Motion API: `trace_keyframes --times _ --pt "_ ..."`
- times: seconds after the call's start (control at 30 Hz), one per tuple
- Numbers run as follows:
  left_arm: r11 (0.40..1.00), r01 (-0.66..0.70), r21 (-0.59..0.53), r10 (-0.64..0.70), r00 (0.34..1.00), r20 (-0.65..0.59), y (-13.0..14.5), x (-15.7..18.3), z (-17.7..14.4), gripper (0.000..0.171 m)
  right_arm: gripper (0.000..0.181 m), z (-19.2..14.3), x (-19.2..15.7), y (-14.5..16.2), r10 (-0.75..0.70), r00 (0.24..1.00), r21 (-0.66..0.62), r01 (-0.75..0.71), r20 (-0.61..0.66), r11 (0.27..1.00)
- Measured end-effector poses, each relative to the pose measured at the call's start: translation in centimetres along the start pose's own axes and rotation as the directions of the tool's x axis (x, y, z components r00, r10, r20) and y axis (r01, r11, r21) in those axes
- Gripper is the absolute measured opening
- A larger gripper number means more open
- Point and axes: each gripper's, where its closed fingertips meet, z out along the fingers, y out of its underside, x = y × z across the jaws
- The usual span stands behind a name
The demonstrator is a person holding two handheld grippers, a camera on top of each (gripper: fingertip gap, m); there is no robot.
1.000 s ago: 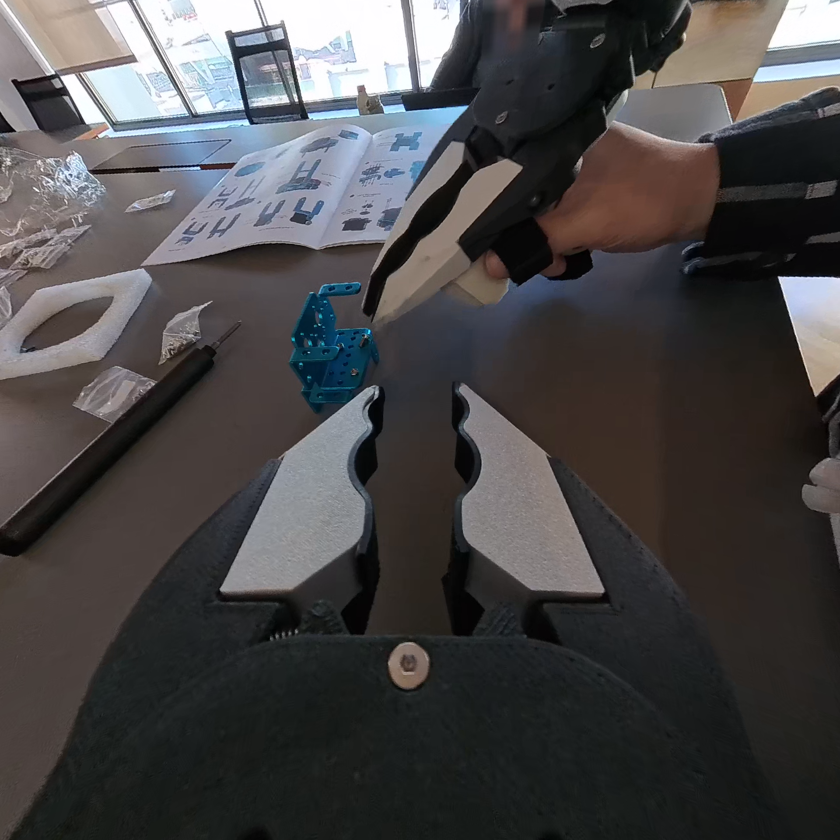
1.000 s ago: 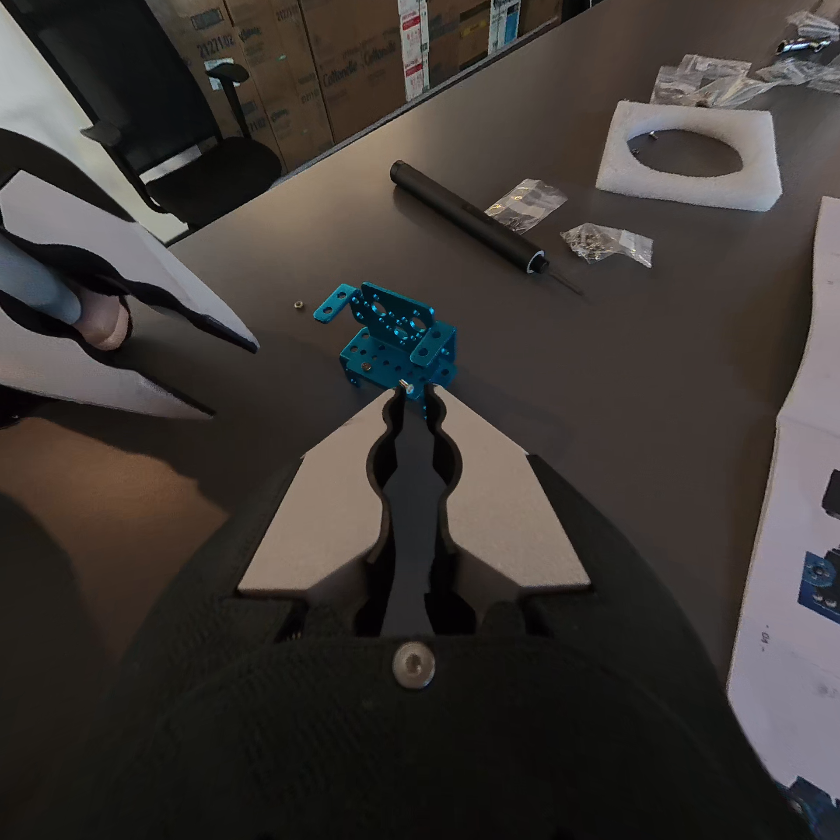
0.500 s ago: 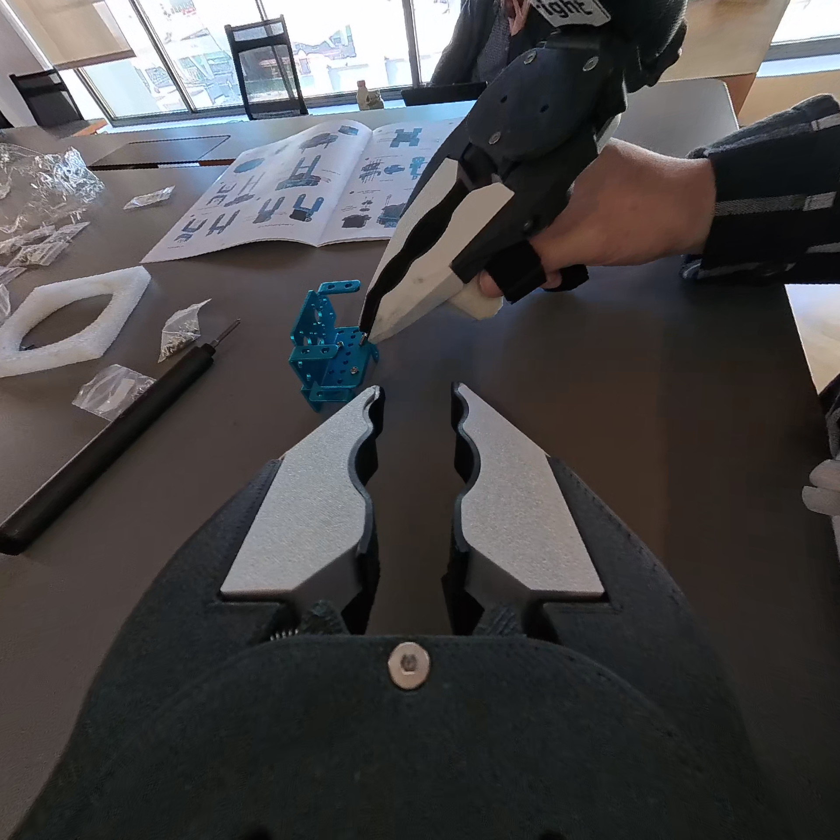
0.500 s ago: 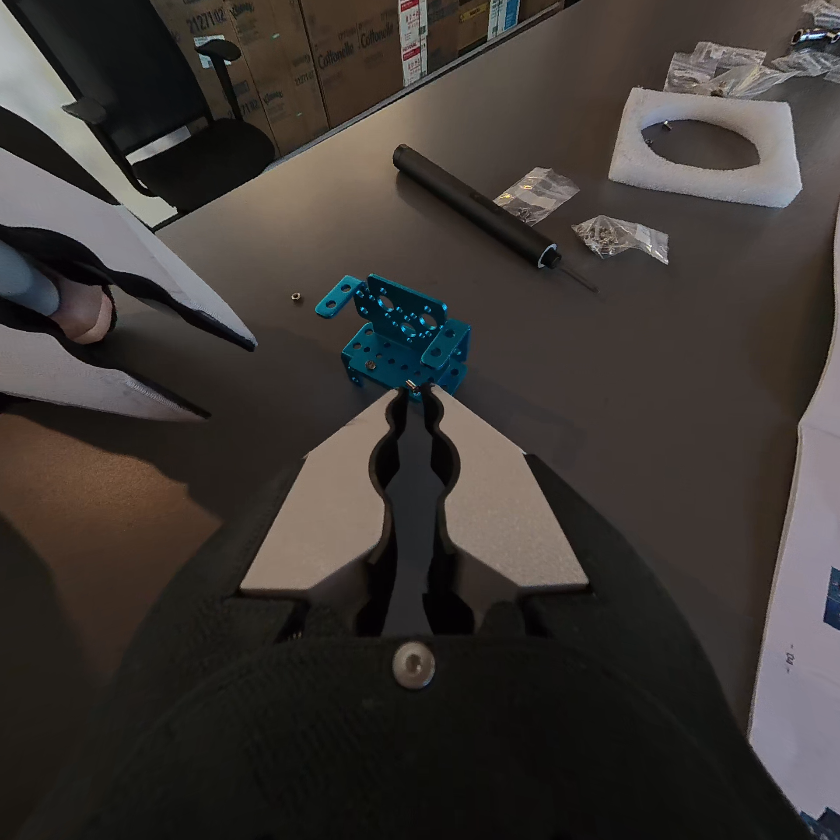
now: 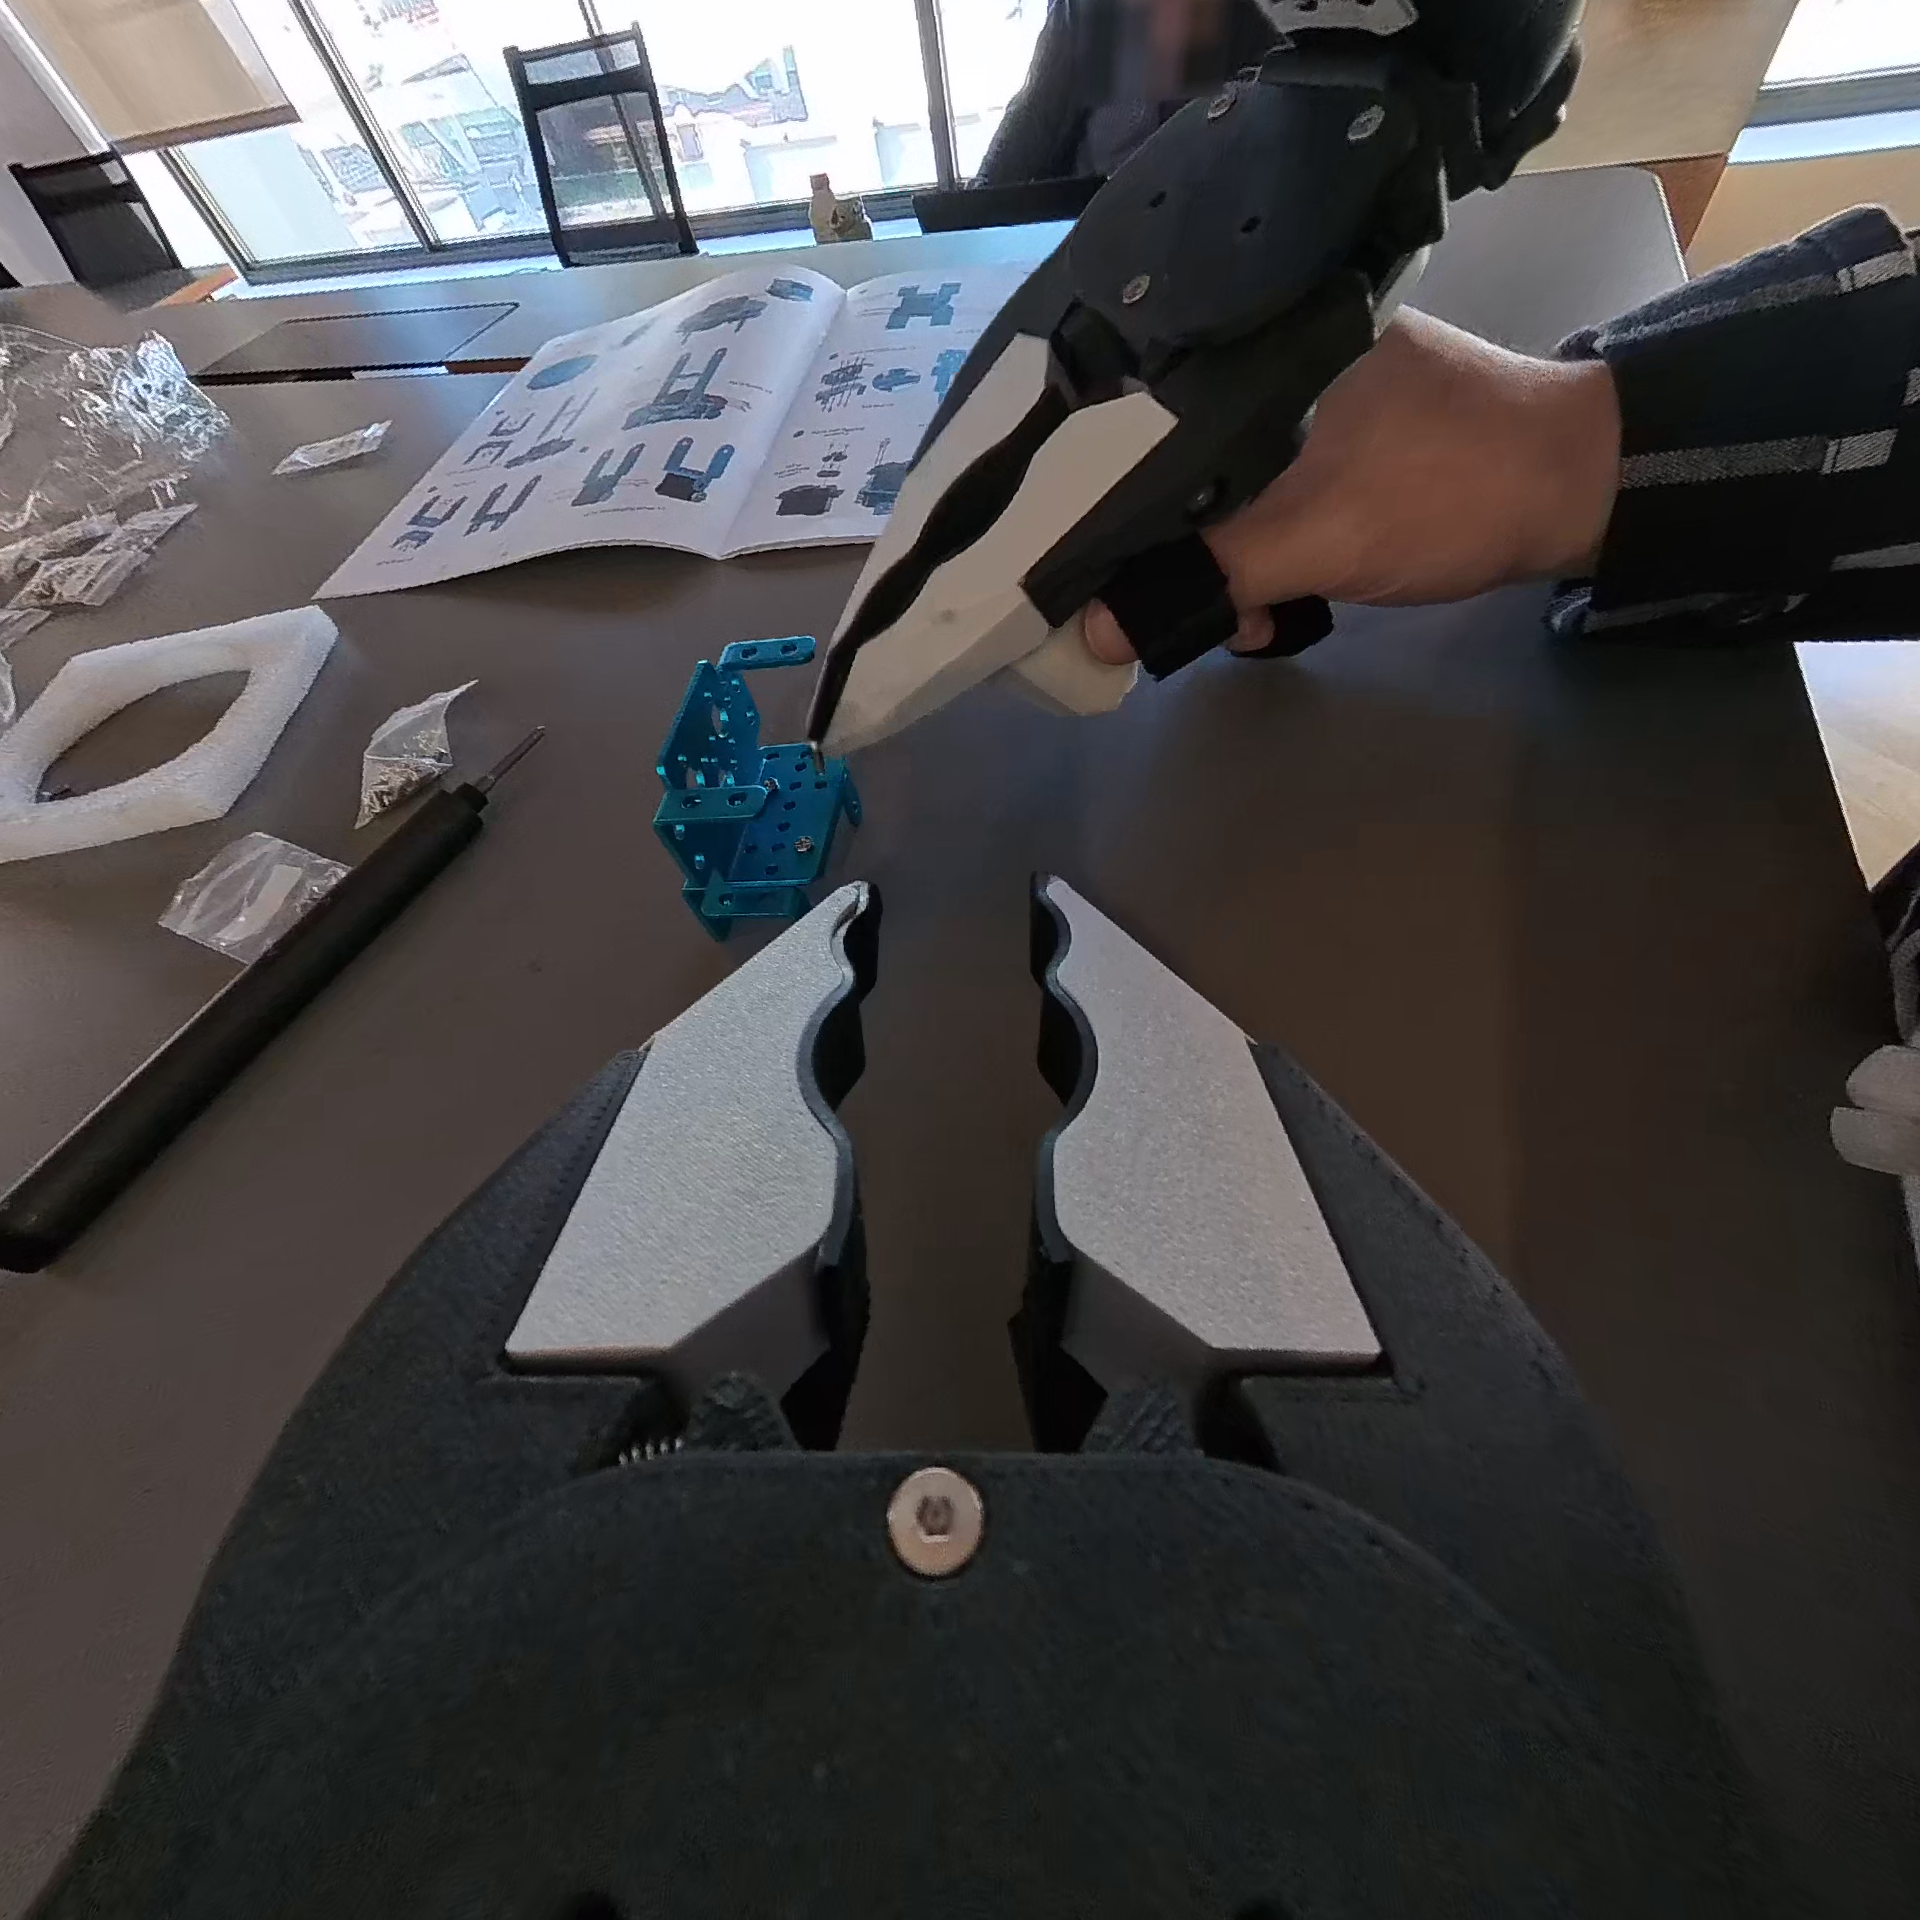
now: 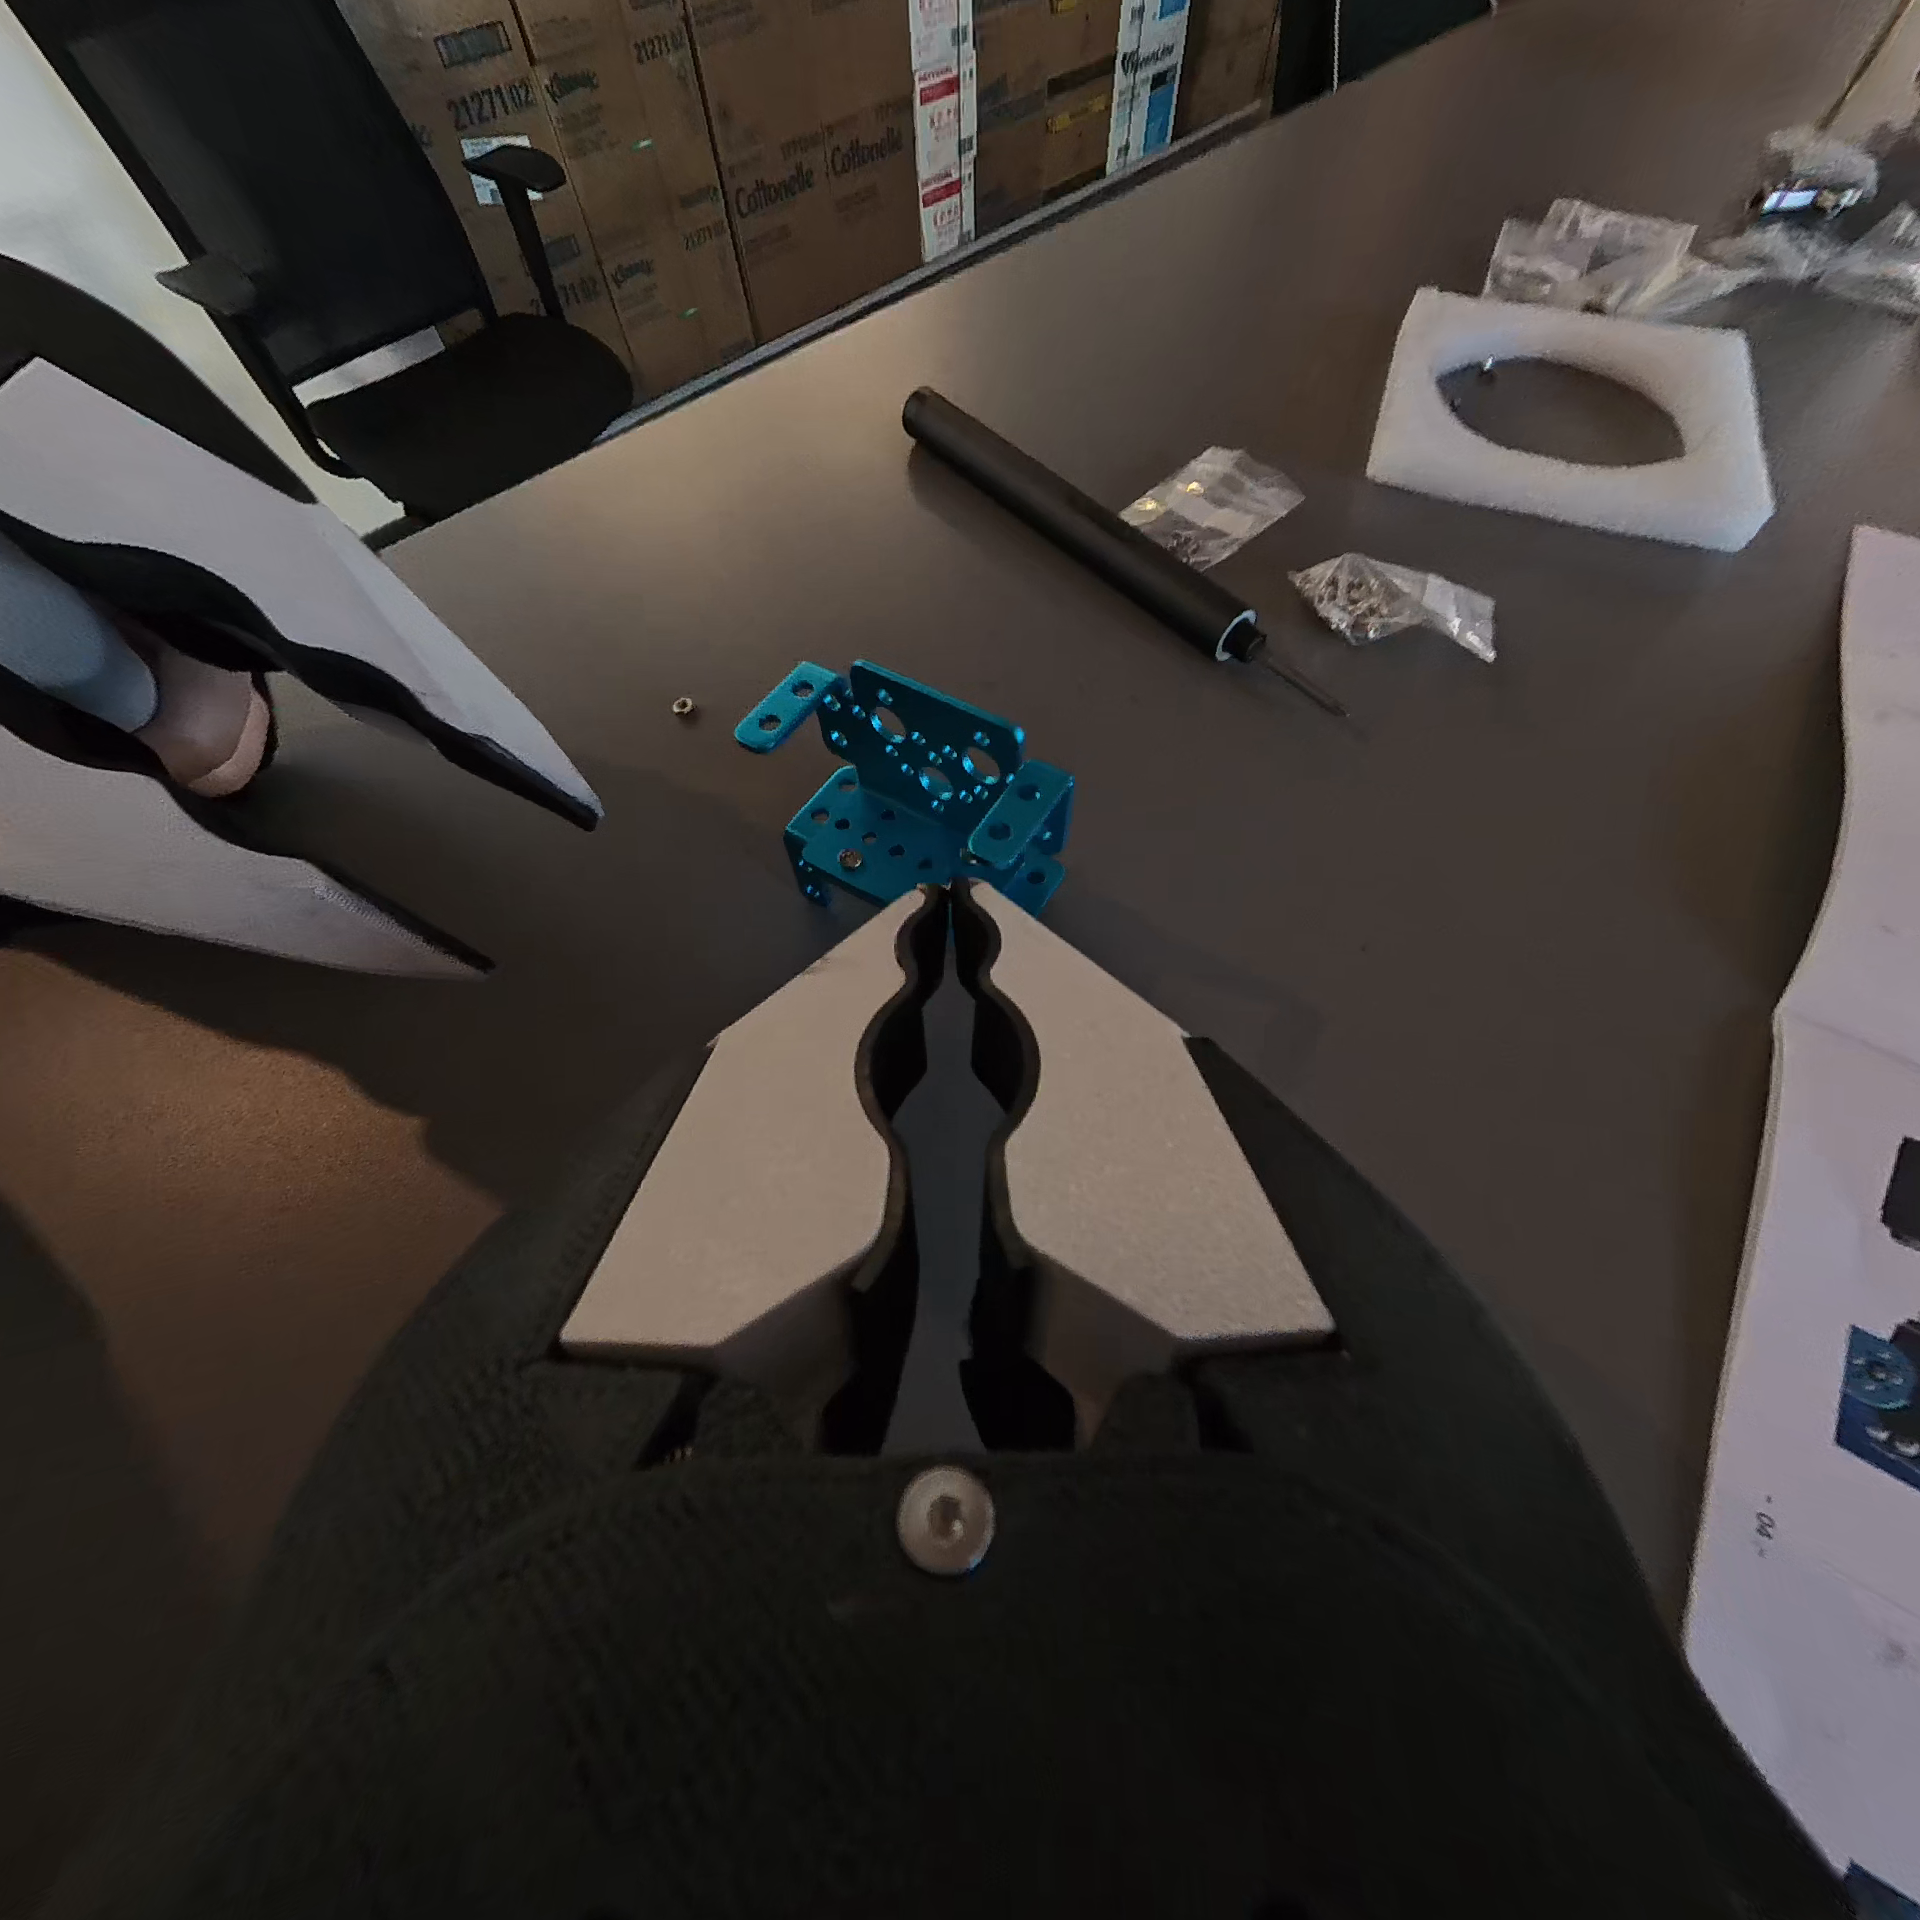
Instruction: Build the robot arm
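A blue perforated metal bracket assembly (image 5: 748, 800) (image 6: 914, 790) stands on the dark table (image 5: 1351, 935). My right gripper (image 6: 940, 891) is shut on a small silver screw, pinched at its very tips. The screw's end rests on the bracket's flat top plate, at the near edge. In the left wrist view the right gripper (image 5: 826, 738) comes down from the upper right in a hand. My left gripper (image 5: 945, 914) is open and empty. Its left fingertip is just short of the bracket's near corner. It also shows in the right wrist view (image 6: 535, 888).
A black screwdriver (image 5: 239, 1018) (image 6: 1081, 520) lies left of the bracket. Small bags of hardware (image 5: 405, 743) (image 6: 1392, 603), a white foam frame (image 5: 135, 727) (image 6: 1579, 416) and an open manual (image 5: 707, 416) lie around. A loose nut (image 6: 683, 707) lies by the bracket. About 7 cm separates my left fingertips from my right.
My right gripper has moved down and in with the screw, from just above the bracket's edge to touching its top plate. My left gripper has stayed put.
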Motion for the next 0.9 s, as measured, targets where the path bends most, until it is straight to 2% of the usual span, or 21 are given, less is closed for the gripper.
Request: trace_keyframes --times 0.33,0.5,0.6,0.77,0.9 --pt "1.0 -0.003 0.002 0.003 1.0 0.0 0.0 0.0 0.0 0.027 0.001 -0.5 -1.1 -0.7 -0.302 0.947 0.01 0.305 -0.105 0.952" --pt "1.0 -0.005 0.004 0.005 1.0 -0.001 -0.1 0.1 -0.1 0.027 0.001 -0.4 -0.6 -1.1 -0.539 0.815 -0.091 0.533 -0.211 0.841" --pt "1.0 -0.005 0.005 0.005 1.0 -0.002 -0.1 0.1 -0.1 0.027 0.001 -0.2 -0.5 -0.9 -0.639 0.736 -0.159 0.619 -0.223 0.769" --pt "1.0 -0.006 0.007 0.006 1.0 -0.003 -0.1 0.1 -0.1 0.027 0.001 0.0 -0.4 -0.3 -0.735 0.638 -0.226 0.699 -0.23 0.678" --pt "1.0 -0.006 0.008 0.006 1.0 -0.003 -0.1 0.1 -0.1 0.026 0.001 0.0 -0.4 -0.3 -0.75 0.619 -0.238 0.711 -0.232 0.661"
